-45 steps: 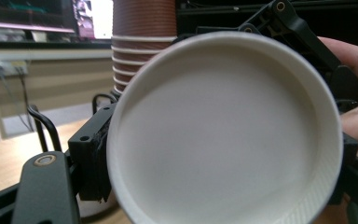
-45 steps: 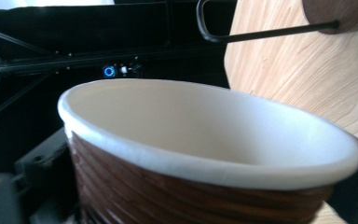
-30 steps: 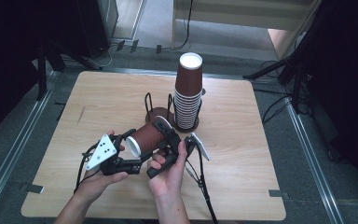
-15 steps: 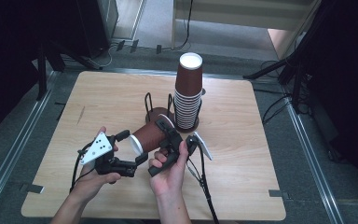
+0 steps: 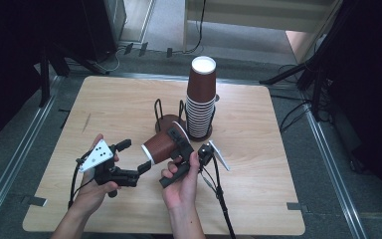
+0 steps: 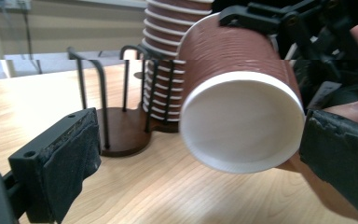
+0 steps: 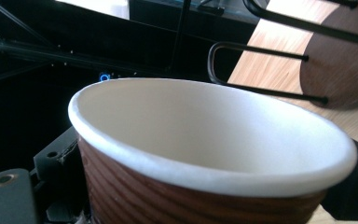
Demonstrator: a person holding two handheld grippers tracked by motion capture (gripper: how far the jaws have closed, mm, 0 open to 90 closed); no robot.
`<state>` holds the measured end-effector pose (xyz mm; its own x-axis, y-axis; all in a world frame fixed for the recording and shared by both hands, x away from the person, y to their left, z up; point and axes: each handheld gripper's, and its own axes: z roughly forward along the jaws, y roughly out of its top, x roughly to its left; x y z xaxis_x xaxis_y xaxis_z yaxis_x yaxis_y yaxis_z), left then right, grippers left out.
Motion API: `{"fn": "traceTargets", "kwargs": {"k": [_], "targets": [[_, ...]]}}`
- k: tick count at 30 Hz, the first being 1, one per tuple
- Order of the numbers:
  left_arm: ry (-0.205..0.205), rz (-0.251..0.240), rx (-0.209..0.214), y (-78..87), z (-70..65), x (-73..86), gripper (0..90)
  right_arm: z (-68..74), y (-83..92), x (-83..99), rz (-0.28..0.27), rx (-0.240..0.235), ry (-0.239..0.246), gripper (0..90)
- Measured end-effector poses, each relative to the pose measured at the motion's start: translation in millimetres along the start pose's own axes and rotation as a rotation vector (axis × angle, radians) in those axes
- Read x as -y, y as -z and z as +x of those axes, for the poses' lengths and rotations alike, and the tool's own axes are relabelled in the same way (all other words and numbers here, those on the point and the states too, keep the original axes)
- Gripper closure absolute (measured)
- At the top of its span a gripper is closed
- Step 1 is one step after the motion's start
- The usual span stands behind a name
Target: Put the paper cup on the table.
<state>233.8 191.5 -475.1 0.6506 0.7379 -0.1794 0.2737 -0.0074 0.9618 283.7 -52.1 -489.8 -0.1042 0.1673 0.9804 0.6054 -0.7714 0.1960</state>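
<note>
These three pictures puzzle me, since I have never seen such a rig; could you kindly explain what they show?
A person sits at a wooden table and holds a hand-held grasping tool in each hand. The high view looks down from above; the two other views come from cameras riding on each tool, looking along its black jaws. On the table stand a tall stack of brown paper cups and an empty wire cup holder. The right tool grips one brown cup, tipped on its side. The left tool, jaws just opened wide, sits at the cup's white rim without pressing on it.
</note>
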Motion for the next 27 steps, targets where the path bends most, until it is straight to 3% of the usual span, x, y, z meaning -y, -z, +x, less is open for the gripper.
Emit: {"fn": "traceTargets", "kwargs": {"k": [9,14,18,23,27], "targets": [[0.018,0.020,-0.058,7.0,12.4,11.7,0.0,-0.7,3.7,-2.8,-0.036,0.063,0.150,9.2],[0.016,0.036,-0.114,12.4,20.7,21.0,0.0,-1.5,5.3,-3.1,-0.051,0.065,0.240,9.2],[0.016,0.079,-0.169,21.2,33.9,27.1,0.0,-1.6,7.6,-4.2,-0.062,0.071,0.308,9.2],[0.047,0.078,-0.232,37.7,50.9,35.7,0.0,-0.2,12.5,-7.0,-0.099,0.115,0.438,9.3],[0.066,0.086,-0.264,48.1,61.0,44.4,0.0,-0.3,16.0,-11.1,-0.112,0.138,0.492,9.3]]}}
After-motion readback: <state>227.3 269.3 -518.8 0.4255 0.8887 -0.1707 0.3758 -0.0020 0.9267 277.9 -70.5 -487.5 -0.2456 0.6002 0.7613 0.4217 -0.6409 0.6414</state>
